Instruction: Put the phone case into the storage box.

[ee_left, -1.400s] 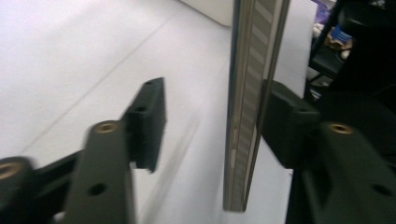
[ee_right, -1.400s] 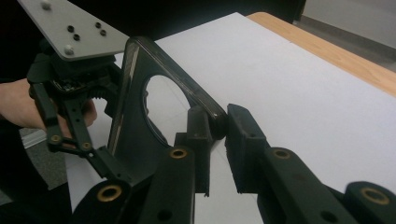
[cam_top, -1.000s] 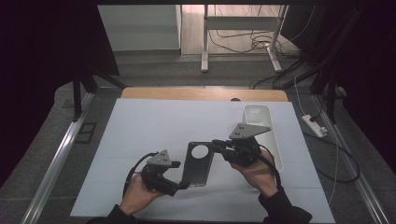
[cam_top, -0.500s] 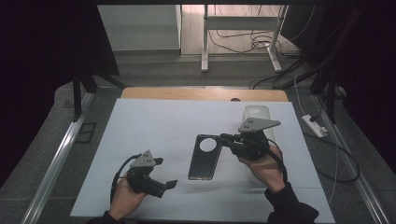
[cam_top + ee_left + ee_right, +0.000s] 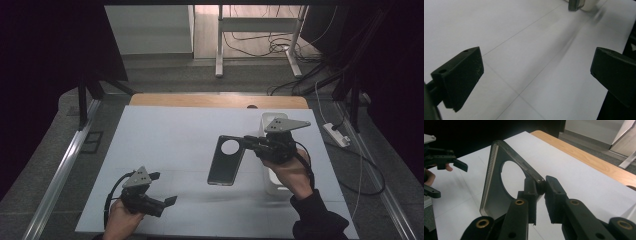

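A dark phone case (image 5: 227,160) with a round cutout hangs over the middle of the white table (image 5: 165,135). My right gripper (image 5: 248,143) is shut on its upper right edge. In the right gripper view the jaws pinch the case's (image 5: 496,195) rim beside the hole, and the right gripper (image 5: 541,187) holds it tilted above the surface. My left gripper (image 5: 164,188) is open near the front left of the table, well apart from the case. Its jaws stand wide in the left gripper view, the left gripper (image 5: 536,75) holding nothing.
A white oblong container (image 5: 272,122) lies on the table under my right hand. A wooden strip (image 5: 220,101) runs along the table's far edge. Metal rails flank the table, and a power strip (image 5: 336,135) with cables lies on the floor at the right.
My left gripper let go of the case's lower end and drew back to the front left, open. My right gripper carried the case slightly right and away.
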A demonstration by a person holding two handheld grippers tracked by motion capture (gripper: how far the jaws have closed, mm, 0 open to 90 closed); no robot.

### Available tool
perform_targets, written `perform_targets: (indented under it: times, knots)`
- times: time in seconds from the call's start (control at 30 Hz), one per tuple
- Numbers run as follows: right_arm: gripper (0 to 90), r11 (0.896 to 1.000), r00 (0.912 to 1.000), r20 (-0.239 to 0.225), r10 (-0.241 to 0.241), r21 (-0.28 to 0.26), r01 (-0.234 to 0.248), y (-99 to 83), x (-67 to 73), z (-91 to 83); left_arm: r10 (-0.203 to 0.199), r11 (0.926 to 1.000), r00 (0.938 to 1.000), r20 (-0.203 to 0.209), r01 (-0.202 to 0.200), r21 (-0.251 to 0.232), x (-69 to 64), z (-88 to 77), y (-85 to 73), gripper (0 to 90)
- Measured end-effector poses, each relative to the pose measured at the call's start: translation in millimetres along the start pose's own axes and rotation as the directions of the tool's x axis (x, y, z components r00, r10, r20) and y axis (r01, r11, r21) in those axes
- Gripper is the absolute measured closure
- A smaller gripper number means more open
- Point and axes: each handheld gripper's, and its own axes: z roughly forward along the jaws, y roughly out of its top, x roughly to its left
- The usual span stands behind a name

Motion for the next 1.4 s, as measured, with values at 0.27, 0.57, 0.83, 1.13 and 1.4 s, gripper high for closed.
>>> perform_targets:
  times: [0.27,0.57,0.83,1.13,1.4]
  knots:
    - [79.2,1.000,0.9995,0.027,0.014,-0.013,-0.014,4.6,-13.6,-7.7,-0.004,1.0000,0.9969,-0.078,0.004,0.007,-0.5,-14.1,-14.8,0.0]
    - [79.3,0.999,0.9980,0.056,0.028,-0.028,-0.027,12.0,-30.0,-13.2,-0.026,0.9996,0.9923,-0.121,0.028,0.009,-1.7,-25.1,-29.0,0.0]
    - [79.3,1.000,0.9959,0.089,0.015,-0.025,-0.013,19.2,-41.7,-15.3,-0.056,0.9984,0.9858,-0.159,0.057,0.002,-0.2,-36.7,-40.8,0.0]
    - [79.3,0.999,0.9907,0.136,0.007,-0.036,-0.002,30.6,-60.0,-21.5,-0.086,0.9963,0.9745,-0.207,0.083,-0.023,2.6,-46.8,-47.6,0.0]
    - [79.2,0.999,0.9854,0.170,-0.008,-0.036,0.015,39.1,-74.3,-26.8,-0.075,0.9971,0.9723,-0.222,0.075,-0.006,3.4,-46.3,-48.0,0.0]
